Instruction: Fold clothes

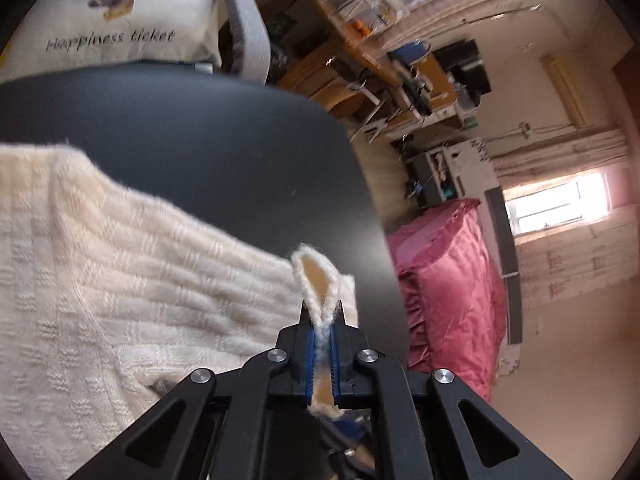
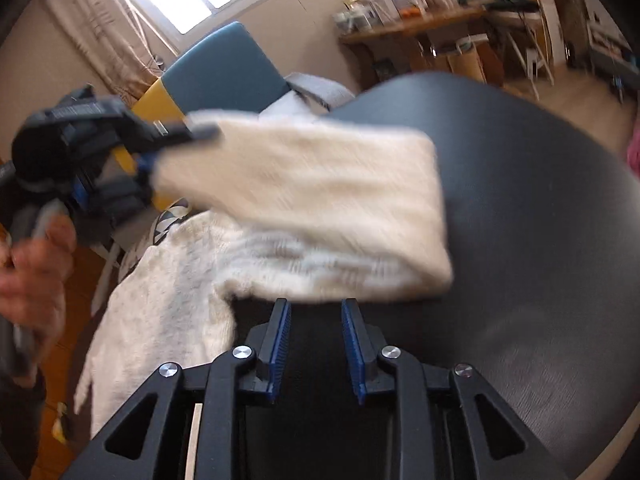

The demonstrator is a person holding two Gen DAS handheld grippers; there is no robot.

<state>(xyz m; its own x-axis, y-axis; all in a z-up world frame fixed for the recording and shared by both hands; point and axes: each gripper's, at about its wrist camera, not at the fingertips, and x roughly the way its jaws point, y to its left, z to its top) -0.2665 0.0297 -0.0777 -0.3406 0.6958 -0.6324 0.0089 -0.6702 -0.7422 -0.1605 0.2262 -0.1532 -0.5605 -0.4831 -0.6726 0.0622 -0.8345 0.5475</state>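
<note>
Left hand-held gripper [image 1: 322, 320] is clamped on a pinched loop of the cream knit sweater's [image 1: 120, 280] edge, lifting that end. The sweater lies on the dark round counter [image 1: 224, 152], long axis running from the left edge toward the far right, near-left part hanging off. Right hand-held gripper [image 2: 315, 308] is spread open, empty, just near of the sweater [image 2: 304, 200].

Home: pillow [image 1: 120, 16], pink bedspread [image 1: 444, 280], cluttered desk [image 1: 348, 40]

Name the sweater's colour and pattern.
Cream sweater with a ribbed, textured knit; the left wrist view shows it best.
</note>
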